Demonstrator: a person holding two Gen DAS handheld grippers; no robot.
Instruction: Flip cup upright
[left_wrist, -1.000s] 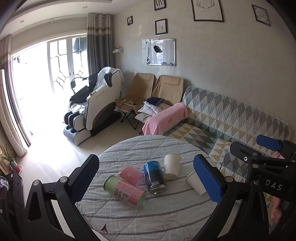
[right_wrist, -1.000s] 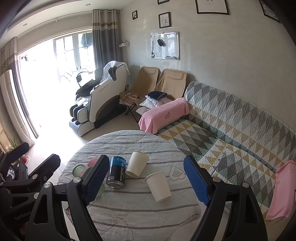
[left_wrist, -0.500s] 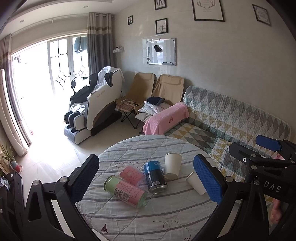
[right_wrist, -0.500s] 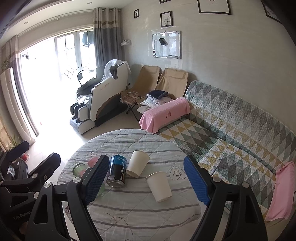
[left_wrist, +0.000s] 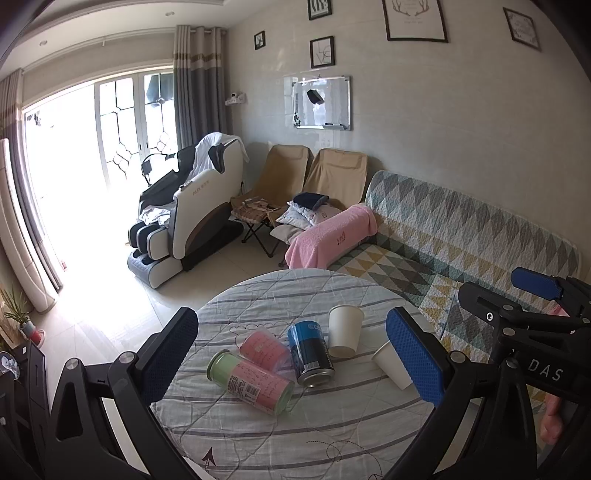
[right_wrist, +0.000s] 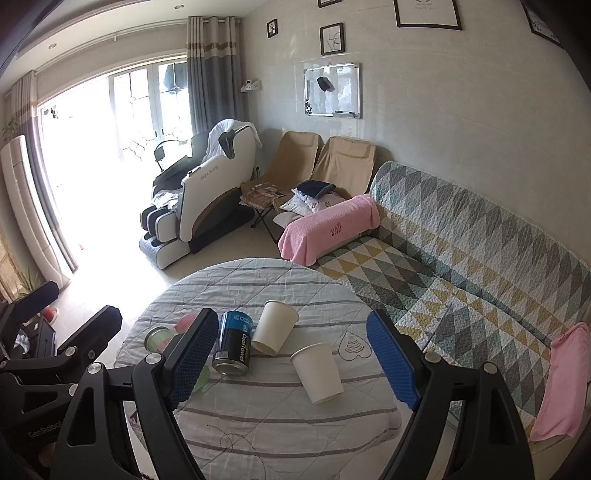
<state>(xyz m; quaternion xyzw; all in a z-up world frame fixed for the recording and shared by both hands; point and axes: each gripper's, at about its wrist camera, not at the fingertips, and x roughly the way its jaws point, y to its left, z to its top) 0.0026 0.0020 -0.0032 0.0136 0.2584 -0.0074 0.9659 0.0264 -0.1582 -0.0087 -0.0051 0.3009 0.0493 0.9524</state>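
Two white paper cups lie on their sides on a round table with a striped quilted cloth (left_wrist: 295, 435) (right_wrist: 258, 417). The near cup (right_wrist: 317, 373) (left_wrist: 389, 363) points its mouth to the far left. The far cup (right_wrist: 275, 326) (left_wrist: 345, 330) lies beside a blue can. My left gripper (left_wrist: 291, 358) is open and empty above the table. My right gripper (right_wrist: 291, 363) is open and empty, above the near cup and apart from it. In the left wrist view the right gripper (left_wrist: 524, 295) shows at the right edge.
A blue can (right_wrist: 234, 343) (left_wrist: 310, 352), a pink and green canister (left_wrist: 251, 380) and a pink cup (left_wrist: 264, 349) lie on their sides at the table's left. A patterned sofa (right_wrist: 461, 266) runs along the right. A massage chair (right_wrist: 207, 199) and folding chairs stand behind.
The right gripper has drifted slightly nearer the table; the cups sit a little lower in its view. The left gripper is nearly still. Nothing on the table has moved.
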